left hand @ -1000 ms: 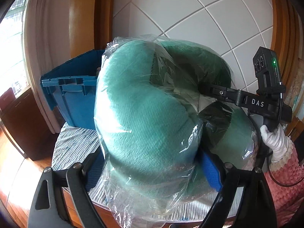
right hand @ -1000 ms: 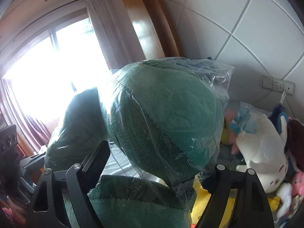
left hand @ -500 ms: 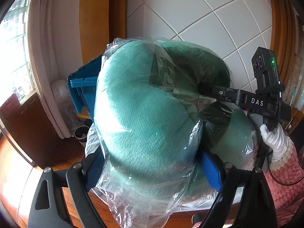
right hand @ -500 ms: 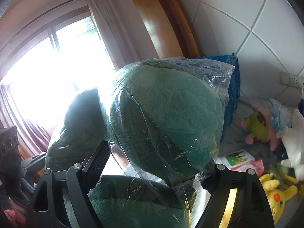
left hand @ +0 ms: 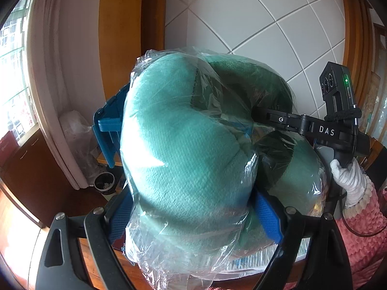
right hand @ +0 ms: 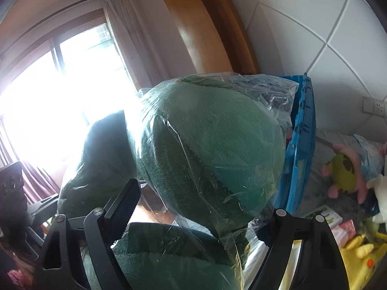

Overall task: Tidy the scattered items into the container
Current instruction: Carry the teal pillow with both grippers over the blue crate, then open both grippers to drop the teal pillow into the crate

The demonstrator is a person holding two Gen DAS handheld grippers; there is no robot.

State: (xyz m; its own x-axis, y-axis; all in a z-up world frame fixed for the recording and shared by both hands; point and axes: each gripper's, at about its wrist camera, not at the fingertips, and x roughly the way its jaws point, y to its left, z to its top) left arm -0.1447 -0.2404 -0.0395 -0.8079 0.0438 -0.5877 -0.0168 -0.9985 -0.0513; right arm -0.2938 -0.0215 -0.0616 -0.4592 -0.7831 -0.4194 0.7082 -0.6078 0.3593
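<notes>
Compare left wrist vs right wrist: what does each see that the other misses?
Left wrist only: the right gripper's body marked DAS, the white-gloved hand holding it, a pink sleeve, and a small bin on the floor.

Right wrist only: the bright window, a wall socket, and plush toys lying beyond the crate.

Both: the green pillow in clear plastic, clamped by both grippers, the left gripper, the blue crate behind it, and the white tiled wall.

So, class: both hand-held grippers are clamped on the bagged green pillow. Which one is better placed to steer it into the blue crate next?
Probably the right hand-held gripper: in its view the blue crate sits just beyond the green pillow. The left hand-held gripper sees only the crate's corner, mostly hidden behind the pillow.
</notes>
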